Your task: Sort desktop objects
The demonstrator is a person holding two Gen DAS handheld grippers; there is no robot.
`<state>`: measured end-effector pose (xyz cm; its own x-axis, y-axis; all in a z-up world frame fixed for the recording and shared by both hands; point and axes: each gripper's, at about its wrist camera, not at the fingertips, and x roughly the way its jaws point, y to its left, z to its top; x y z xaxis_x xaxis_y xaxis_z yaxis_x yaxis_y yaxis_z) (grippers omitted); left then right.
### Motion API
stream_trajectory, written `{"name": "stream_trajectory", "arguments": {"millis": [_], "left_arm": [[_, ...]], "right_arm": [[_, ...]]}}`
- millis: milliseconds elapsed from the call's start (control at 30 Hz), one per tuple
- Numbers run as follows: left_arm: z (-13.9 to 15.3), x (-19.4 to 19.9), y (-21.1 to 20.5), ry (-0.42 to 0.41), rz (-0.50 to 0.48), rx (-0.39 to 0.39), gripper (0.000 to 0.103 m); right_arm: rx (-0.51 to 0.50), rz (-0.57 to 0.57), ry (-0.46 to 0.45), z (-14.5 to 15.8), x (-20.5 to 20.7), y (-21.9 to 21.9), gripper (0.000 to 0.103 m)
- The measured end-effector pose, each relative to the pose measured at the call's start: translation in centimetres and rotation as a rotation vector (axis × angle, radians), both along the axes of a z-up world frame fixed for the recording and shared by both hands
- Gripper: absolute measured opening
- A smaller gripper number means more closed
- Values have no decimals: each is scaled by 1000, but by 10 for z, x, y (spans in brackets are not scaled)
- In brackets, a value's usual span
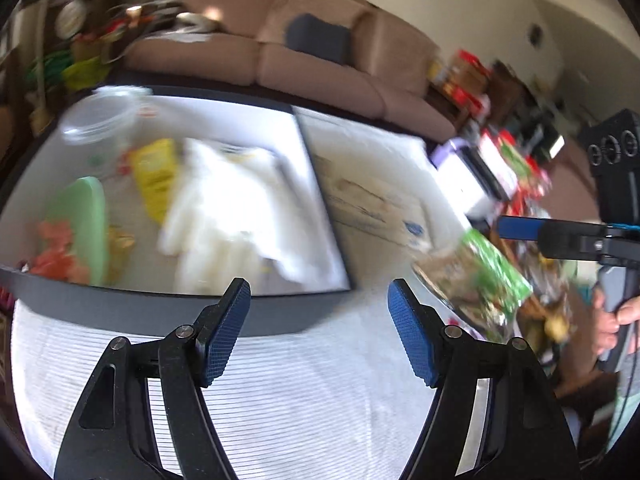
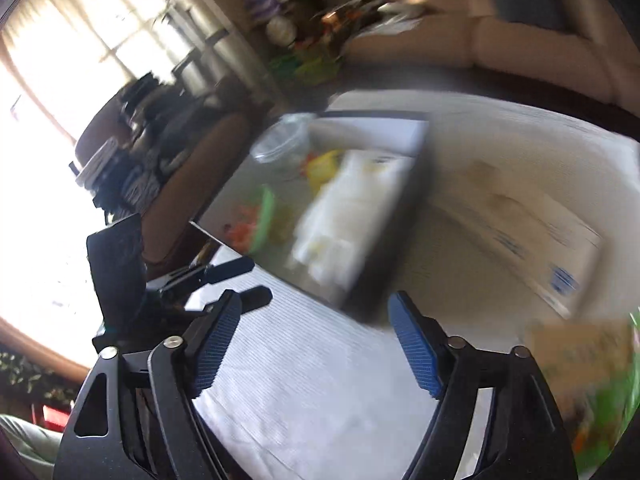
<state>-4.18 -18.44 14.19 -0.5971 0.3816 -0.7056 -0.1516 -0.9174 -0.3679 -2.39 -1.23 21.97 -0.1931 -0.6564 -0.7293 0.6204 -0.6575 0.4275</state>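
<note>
A dark-rimmed tray [image 1: 280,312] [image 2: 416,200] holds a clear plastic tub [image 1: 100,120], a yellow packet [image 1: 154,172], a white plastic bag [image 1: 232,216], a green plate [image 1: 86,224] and orange pieces [image 1: 56,252]. My left gripper [image 1: 318,296] hovers open and empty over the white cloth in front of the tray. My right gripper [image 2: 316,308] is open too, with nothing between its fingers. A green snack packet [image 1: 484,280] [image 2: 596,364] sits to the right, apart from both. Everything is motion-blurred.
A flat cardboard box [image 1: 372,204] [image 2: 520,220] lies right of the tray. A person's hand [image 1: 612,320] grips the right gripper's handle. The left gripper [image 2: 246,282] shows in the right wrist view. A brown sofa [image 1: 320,64] stands behind the table, and cluttered shelves [image 1: 500,152] on the right.
</note>
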Motion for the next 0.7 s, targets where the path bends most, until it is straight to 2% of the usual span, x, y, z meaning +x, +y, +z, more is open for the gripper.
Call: {"name": "stream_trajectory", "arguments": {"millis": [67, 167, 233, 300, 367, 433, 467, 533, 600, 700], "left_arm": [[-4, 4, 18, -14, -10, -4, 69], [-4, 13, 22, -18, 32, -17, 69], [2, 17, 8, -7, 76, -8, 69], [13, 19, -19, 26, 137, -5, 69], [24, 26, -58, 60, 228, -21, 69], [27, 30, -94, 74, 315, -24, 69], [26, 34, -117, 78, 367, -11, 69], [21, 37, -150, 67, 440, 15, 69], [15, 41, -178, 68, 492, 41, 69], [7, 41, -204, 67, 524, 65, 69]], "right_arm": [[-10, -57, 2, -2, 6, 31, 81], [-30, -104, 19, 1, 8, 59, 82], [-45, -86, 57, 10, 8, 53, 79], [-45, -38, 93, 17, 5, 31, 78], [-38, 29, 130, 24, -2, -2, 77], [-3, 110, 167, 26, -11, -51, 70], [42, 159, 198, 24, -15, -80, 67], [192, 253, 305, 10, -25, -146, 48], [312, 367, 375, -11, -36, -203, 34], [455, 547, 433, -52, -47, -276, 33]]}}
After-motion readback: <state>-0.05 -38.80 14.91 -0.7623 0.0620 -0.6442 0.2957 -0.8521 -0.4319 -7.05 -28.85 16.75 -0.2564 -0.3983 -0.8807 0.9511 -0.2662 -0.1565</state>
